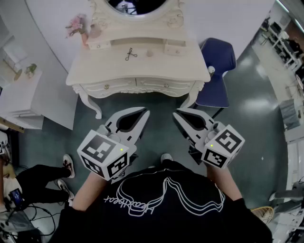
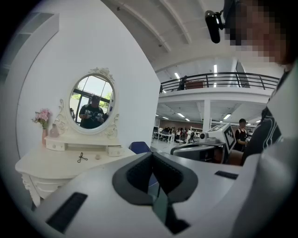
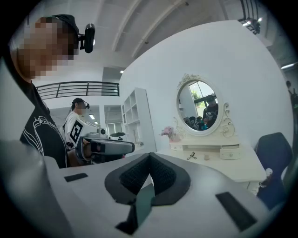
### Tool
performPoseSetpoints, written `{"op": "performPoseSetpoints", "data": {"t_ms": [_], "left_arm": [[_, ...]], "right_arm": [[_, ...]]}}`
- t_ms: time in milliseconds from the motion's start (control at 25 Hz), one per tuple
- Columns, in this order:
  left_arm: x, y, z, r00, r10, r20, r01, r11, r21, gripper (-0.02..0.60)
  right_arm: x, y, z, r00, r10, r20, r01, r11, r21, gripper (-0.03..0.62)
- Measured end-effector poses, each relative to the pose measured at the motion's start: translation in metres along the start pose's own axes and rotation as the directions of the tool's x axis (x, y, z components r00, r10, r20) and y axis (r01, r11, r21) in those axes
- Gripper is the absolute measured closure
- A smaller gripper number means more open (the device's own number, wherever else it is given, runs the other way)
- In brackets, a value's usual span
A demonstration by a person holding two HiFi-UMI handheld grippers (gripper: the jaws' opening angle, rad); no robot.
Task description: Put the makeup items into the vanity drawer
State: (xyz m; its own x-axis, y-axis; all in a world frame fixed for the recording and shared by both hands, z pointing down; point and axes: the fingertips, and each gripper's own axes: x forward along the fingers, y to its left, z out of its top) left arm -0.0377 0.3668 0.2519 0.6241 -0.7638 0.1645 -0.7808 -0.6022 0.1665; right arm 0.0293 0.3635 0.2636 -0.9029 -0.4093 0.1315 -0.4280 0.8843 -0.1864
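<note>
Grey-green floor (image 1: pixel 142 100) lay between us and the furniture. At far left stood a low white shelf unit (image 1: pixel 21 102), then the white carved vanity table (image 1: pixel 185 66) with its oval mirror (image 1: pixel 137 4). On its top, from the left, we saw pink flowers in a vase (image 1: pixel 78 26), a black scissor-shaped eyelash curler (image 1: pixel 131 54) and a small pale round item (image 1: pixel 149 53) near it. The front drawers (image 1: pixel 107 87) were closed. A dark blue chair (image 1: pixel 219 57) stood at the table's right end. We held the left gripper (image 1: pixel 144 112) and the right gripper (image 1: pixel 176 114) side by side, well short of the table, each with its jaws together and nothing between them. By our judgement the task had not begun: a drawer had to be opened, and both items were yet to be picked up and laid inside.
</note>
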Motion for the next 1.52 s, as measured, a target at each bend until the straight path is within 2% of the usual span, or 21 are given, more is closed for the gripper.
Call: {"op": "performPoseSetpoints", "data": {"t_ms": [360,560,840,1080,1200,1520], "left_arm": [[0.011,0.010,-0.002,1.000,0.001,-0.027,-0.001,1.000,0.005,0.577],[0.015,0.022,0.004,1.000,0.022,-0.011,-0.022,1.000,0.006,0.577],[0.029,0.059,0.004,0.998,0.050,-0.027,-0.051,0.999,-0.017,0.577],[0.073,0.097,0.003,0.998,0.050,-0.048,-0.052,0.998,-0.047,0.577],[0.099,0.122,0.003,0.996,0.055,-0.075,-0.059,0.997,-0.047,0.577],[0.175,0.198,0.006,0.989,0.062,-0.133,-0.077,0.991,-0.105,0.577]], "right_arm": [[0.015,-0.011,0.002,0.999,0.037,0.001,-0.037,0.999,0.004,0.588],[0.029,-0.021,0.005,0.998,0.068,-0.002,-0.068,0.998,0.014,0.588],[0.059,-0.050,0.002,0.994,0.112,0.001,-0.112,0.990,0.086,0.588],[0.091,-0.099,-0.001,0.991,0.133,-0.014,-0.130,0.985,0.110,0.589],[0.111,-0.136,0.002,0.993,0.121,-0.004,-0.119,0.982,0.147,0.589],[0.168,-0.230,0.006,0.992,0.124,-0.039,-0.113,0.970,0.215,0.589]]}}
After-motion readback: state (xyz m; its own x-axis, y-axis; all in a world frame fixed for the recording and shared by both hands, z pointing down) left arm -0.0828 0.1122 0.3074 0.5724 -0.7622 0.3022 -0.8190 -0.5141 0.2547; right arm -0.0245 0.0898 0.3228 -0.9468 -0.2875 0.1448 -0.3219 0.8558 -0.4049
